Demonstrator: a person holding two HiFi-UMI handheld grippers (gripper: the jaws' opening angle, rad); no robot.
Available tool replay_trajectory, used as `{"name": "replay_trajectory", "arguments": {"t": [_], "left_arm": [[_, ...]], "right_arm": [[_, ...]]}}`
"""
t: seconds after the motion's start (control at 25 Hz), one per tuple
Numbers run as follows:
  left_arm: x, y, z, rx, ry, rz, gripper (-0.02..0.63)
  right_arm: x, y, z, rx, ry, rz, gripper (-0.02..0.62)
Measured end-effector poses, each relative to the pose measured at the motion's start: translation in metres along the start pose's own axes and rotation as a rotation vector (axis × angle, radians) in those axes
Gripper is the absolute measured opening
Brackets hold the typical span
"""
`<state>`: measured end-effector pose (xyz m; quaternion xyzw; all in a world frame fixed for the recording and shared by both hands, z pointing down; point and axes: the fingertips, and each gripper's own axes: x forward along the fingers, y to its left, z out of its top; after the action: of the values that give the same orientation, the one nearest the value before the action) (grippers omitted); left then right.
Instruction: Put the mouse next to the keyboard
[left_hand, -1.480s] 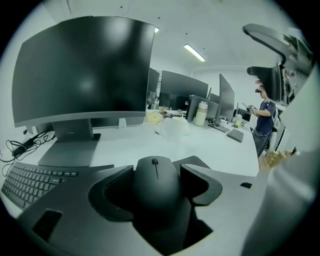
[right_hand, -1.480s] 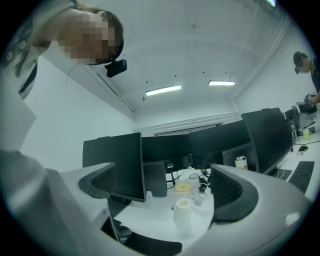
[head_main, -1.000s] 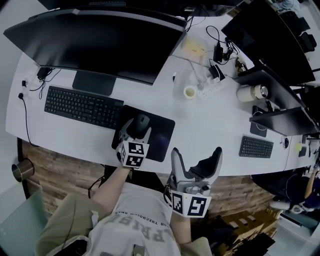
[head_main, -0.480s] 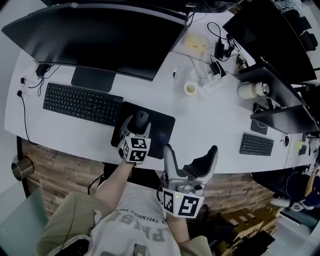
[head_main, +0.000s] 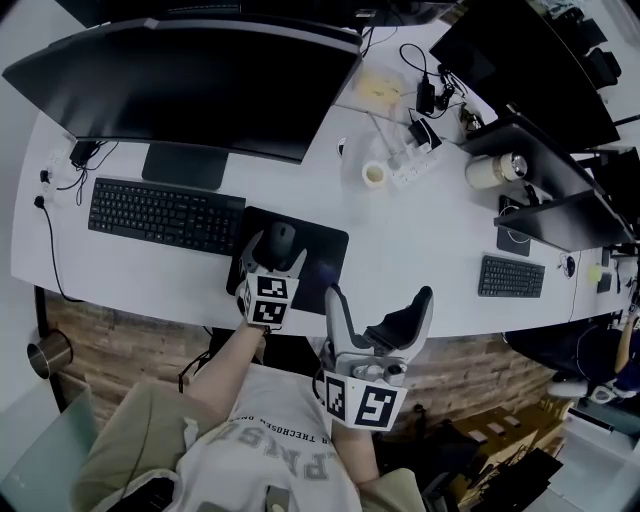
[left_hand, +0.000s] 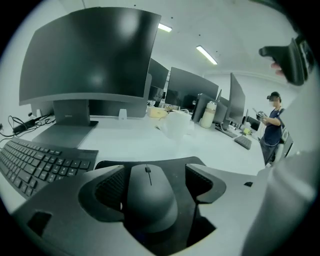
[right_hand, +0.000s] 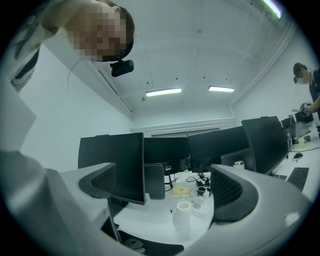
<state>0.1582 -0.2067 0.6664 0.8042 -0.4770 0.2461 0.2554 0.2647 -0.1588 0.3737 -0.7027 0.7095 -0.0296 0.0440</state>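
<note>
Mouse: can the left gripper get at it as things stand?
Likely yes. The left gripper straddles the mouse on the mousepad. Its jaws have just been opening, with the mouse between them and a gap on its right side. Nothing else is in the way.

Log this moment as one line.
left gripper: jaws just opening, mouse between | mouse: on mouse pad, right of keyboard | right gripper: open, empty

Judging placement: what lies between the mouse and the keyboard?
In the left gripper view, mouse pad and one finger of the left gripper, whose jaws have just been opening around the mouse.
</note>
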Motion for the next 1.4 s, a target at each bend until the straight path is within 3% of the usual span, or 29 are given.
{"name": "replay_trajectory", "arguments": {"t": [0.12,0.24,0.52,0.72,1.0,1.16,1.24,1.36,1.4], "left_arm": [[-0.022,-0.005,0.018,0.019,-0.031,-0.076,0.374],[-0.054,0.004,0.05,0.022,-0.117,-0.107,0.374],[-0.129,0.068,0.131,0.02,-0.352,-0.034,0.373],[-0.175,0.077,0.17,0.082,-0.49,-0.009,0.255],[-0.228,0.063,0.206,0.25,-0.681,-0.002,0.123],[-0.25,0.06,0.219,0.268,-0.775,0.0,0.065],[-0.256,0.06,0.222,0.263,-0.789,-0.009,0.043],[-0.264,0.059,0.225,0.257,-0.815,-0.026,0.024],[-0.267,0.058,0.226,0.259,-0.823,-0.031,0.019]], "right_arm": [[-0.002,0.005,-0.001,0.007,-0.007,-0.005,0.586],[-0.003,0.011,-0.002,0.017,-0.011,-0.004,0.586],[-0.008,0.028,-0.007,0.008,-0.019,-0.01,0.584],[-0.007,0.046,-0.005,-0.018,-0.015,-0.009,0.555],[-0.012,0.073,0.005,-0.029,-0.031,0.007,0.292],[-0.015,0.085,0.012,-0.036,-0.045,0.035,0.281],[-0.017,0.089,0.015,-0.05,-0.054,0.037,0.21],[-0.019,0.094,0.02,-0.07,-0.066,0.038,0.19],[-0.02,0.095,0.022,-0.078,-0.072,0.035,0.135]]}}
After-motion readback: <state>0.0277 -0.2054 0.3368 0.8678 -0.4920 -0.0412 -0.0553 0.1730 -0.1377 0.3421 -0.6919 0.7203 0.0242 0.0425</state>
